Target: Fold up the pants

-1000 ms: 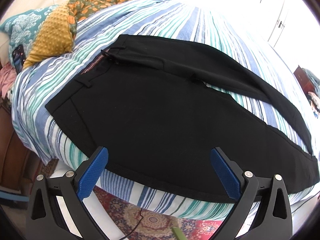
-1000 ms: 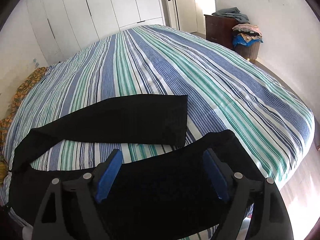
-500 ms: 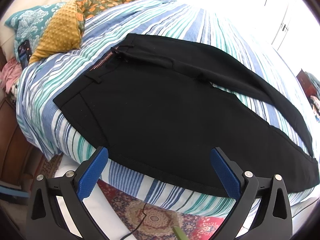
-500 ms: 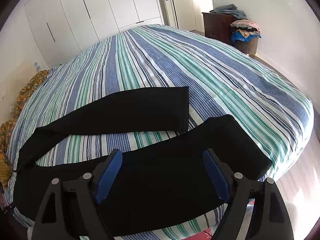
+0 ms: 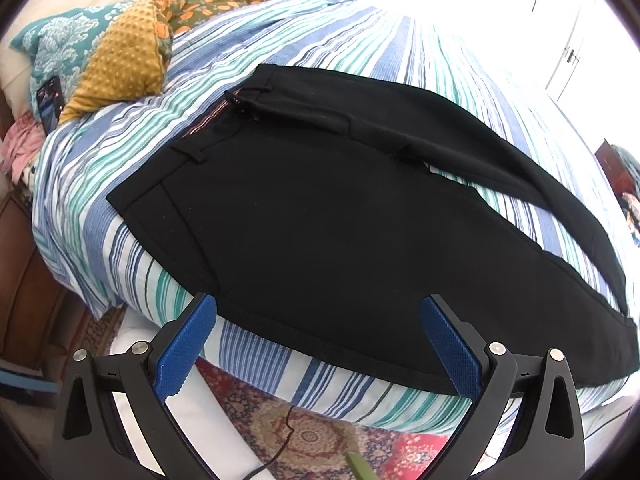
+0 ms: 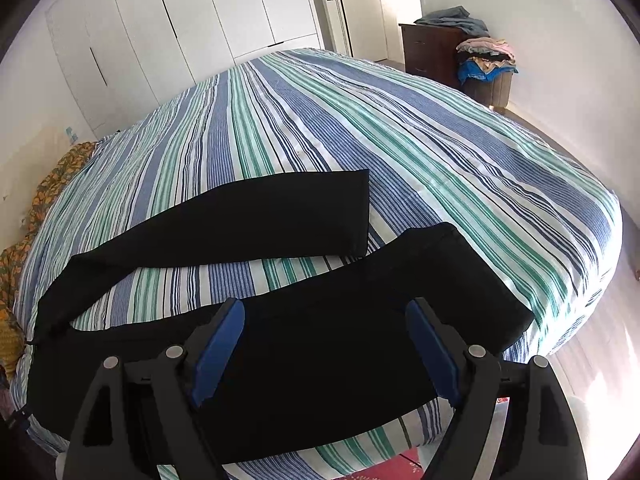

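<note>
The black pants [image 5: 320, 216] lie flat on the striped bed [image 6: 400, 128], legs parted, the near leg along the bed's front edge. Over the last second both views have pulled back a little, showing more of the bed's edge. The left gripper [image 5: 318, 340] and right gripper [image 6: 326, 344] hang above that edge, jaws spread, holding nothing, so folding has likely not begun

You see the pants [image 5: 320, 200] spread on the bed [image 5: 360, 40] along its near edge, pillows [image 5: 116, 64] at their waist end, your left.
</note>
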